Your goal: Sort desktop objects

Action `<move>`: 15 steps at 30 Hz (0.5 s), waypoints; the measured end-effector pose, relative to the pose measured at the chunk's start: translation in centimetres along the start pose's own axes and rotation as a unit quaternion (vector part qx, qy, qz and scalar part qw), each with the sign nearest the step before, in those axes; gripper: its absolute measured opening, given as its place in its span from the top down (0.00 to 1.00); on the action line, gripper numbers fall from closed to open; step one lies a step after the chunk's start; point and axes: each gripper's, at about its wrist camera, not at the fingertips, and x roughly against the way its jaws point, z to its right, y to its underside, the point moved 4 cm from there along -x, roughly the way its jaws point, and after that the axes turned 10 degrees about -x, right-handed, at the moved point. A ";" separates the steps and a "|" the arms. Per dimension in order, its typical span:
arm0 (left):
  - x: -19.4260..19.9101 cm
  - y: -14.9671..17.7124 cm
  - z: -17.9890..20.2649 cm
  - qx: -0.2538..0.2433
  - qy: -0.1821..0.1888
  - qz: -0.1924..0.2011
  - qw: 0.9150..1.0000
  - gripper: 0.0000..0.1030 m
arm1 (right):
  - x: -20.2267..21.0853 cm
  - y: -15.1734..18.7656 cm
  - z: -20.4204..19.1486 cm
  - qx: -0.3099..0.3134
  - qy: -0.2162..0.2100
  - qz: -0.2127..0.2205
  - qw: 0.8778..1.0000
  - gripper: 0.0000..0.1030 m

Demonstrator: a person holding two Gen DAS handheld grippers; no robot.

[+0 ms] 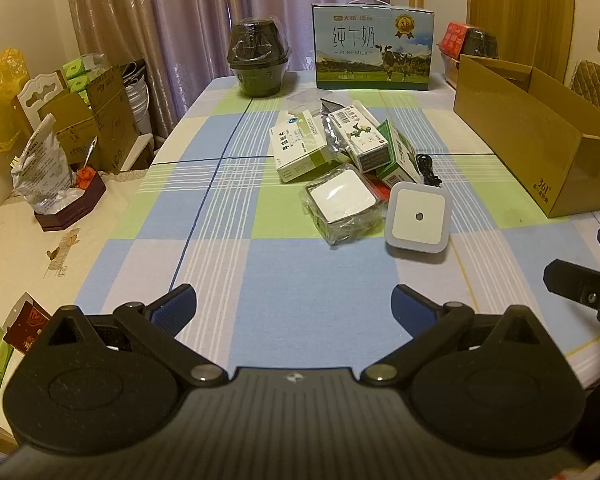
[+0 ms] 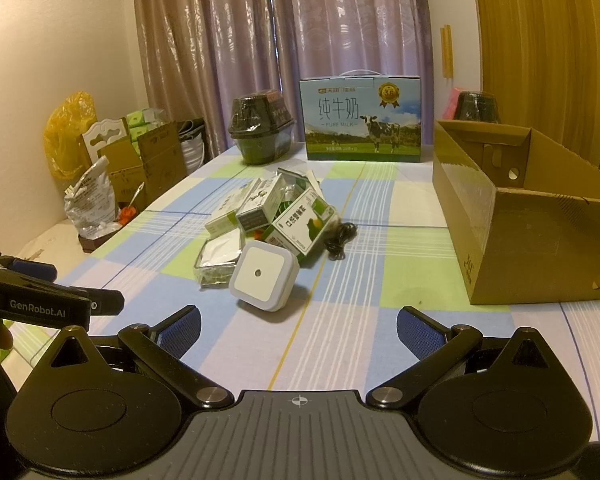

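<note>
The desk point(image 1: 260, 264) carries a checked cloth. An open cardboard box point(image 2: 520, 236) lies at its right side, and a milk carton case point(image 1: 374, 48) stands at the far edge. Your pile of small medicine boxes point(image 1: 340, 144) sits mid-desk, with a white square night light point(image 2: 265, 276) at its near edge and a black cable point(image 2: 340, 238) just beside it. Your left hand-held gripper point(image 1: 294, 306) and right hand-held gripper point(image 2: 299, 326) both hover spread wide, holding nothing.

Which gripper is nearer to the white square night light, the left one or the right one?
Right, by a small margin. The right gripper is open just behind the white square night light, which sits ahead, slightly left. The left gripper is open too, with the light farther ahead on its right.
</note>
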 end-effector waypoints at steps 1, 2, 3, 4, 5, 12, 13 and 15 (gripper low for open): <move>0.0 0.0 0.0 0.001 0.000 0.000 1.000 0.01 | 0.0 0.0 0.0 0.000 0.000 0.000 1.000 0.02; 0.0 0.0 0.0 0.001 -0.001 0.000 1.000 0.01 | 0.0 0.1 0.0 0.000 0.001 0.000 1.000 0.02; 0.0 0.0 0.0 0.001 0.000 0.000 1.000 0.01 | -0.1 0.1 0.0 0.001 0.001 -0.001 1.000 0.02; -0.1 0.0 0.0 0.001 0.000 -0.001 1.000 0.01 | -0.1 0.1 0.0 0.001 0.001 -0.002 1.000 0.02; 0.0 0.0 0.0 0.001 0.000 0.000 1.000 0.01 | -0.1 0.2 0.0 0.000 0.001 -0.002 1.000 0.02; 0.0 0.0 0.0 0.001 0.000 0.000 1.000 0.01 | -0.2 0.2 0.0 0.001 0.001 -0.002 1.000 0.02; 0.0 0.0 0.0 0.002 -0.001 -0.001 1.000 0.01 | -0.2 0.2 0.0 0.001 0.001 -0.002 1.000 0.02; 0.0 0.0 0.0 0.003 0.000 -0.001 1.000 0.01 | -0.2 0.2 0.0 0.001 0.001 -0.002 1.000 0.02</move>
